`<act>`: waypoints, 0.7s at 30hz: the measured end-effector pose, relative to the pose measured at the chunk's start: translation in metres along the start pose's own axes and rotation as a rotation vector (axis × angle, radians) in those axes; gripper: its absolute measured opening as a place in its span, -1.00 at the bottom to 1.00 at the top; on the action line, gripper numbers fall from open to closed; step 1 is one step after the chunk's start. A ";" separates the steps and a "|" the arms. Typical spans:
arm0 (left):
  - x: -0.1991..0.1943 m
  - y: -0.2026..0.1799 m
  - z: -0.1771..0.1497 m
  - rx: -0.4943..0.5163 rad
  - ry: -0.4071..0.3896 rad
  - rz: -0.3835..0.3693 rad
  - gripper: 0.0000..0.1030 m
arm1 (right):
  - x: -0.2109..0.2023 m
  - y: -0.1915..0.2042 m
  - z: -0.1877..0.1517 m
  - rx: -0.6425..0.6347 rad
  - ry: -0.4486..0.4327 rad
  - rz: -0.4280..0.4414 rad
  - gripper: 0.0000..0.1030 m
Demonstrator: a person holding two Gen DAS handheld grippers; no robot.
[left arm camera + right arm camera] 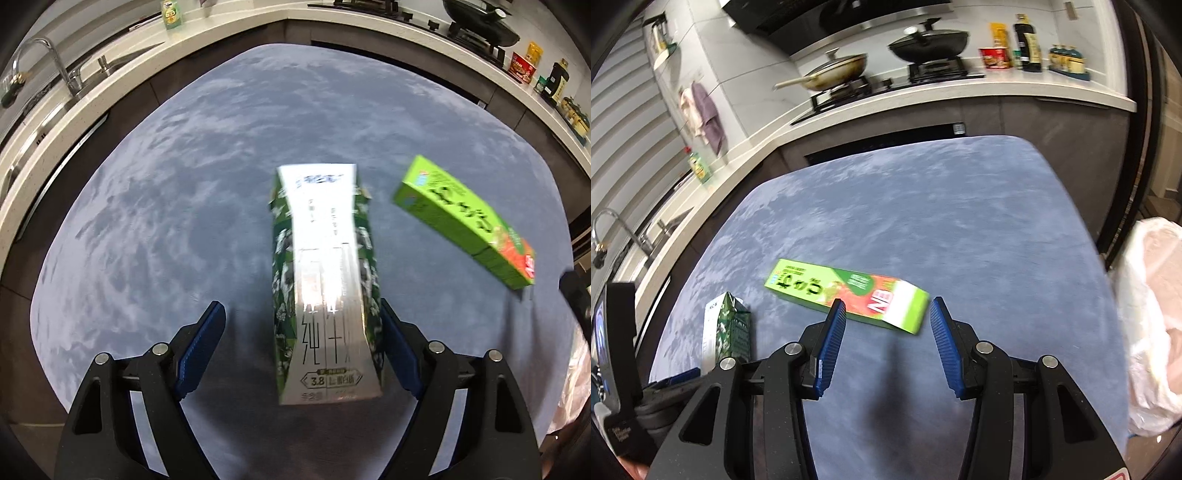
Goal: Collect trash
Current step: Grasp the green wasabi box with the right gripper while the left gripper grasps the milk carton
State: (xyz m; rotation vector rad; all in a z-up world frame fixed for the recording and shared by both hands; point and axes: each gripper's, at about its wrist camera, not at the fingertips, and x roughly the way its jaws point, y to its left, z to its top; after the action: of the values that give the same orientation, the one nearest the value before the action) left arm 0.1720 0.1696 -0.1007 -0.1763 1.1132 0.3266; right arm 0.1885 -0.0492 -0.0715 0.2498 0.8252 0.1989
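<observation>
L gripper [303, 347] jaws wide open round upright milk carton [327, 280], near-centre tabletop [147, 221] | R gripper [888, 325] jaws open by flat green box [846, 293] | both prob. light, crushable cardboard; grip carton's side panels gently

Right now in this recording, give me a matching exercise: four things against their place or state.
Things:
1. milk carton
2. green box
3. black wok
4. white plastic bag

Places or states:
A. lying flat on the blue mat
B. on the stove
C. at the mat's right edge
D. standing between the left hand-held gripper's open fingers

Pairs: 1-D, 2-A, 3-B, 4-C
</observation>
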 end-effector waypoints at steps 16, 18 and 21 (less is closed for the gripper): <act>0.014 0.028 0.022 0.054 -0.035 -0.064 -0.01 | 0.083 0.038 0.031 -0.104 0.121 0.093 -0.08; 0.015 0.031 0.023 0.058 -0.033 -0.074 0.00 | 0.083 0.037 0.031 -0.109 0.127 0.103 -0.08; 0.016 0.034 0.024 0.068 -0.034 -0.080 0.00 | 0.080 0.036 0.029 -0.124 0.148 0.122 -0.08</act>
State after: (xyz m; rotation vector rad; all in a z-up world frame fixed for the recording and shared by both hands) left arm 0.1870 0.2114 -0.1036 -0.1542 1.0785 0.2192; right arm 0.2602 0.0024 -0.0983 0.1700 0.9416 0.3855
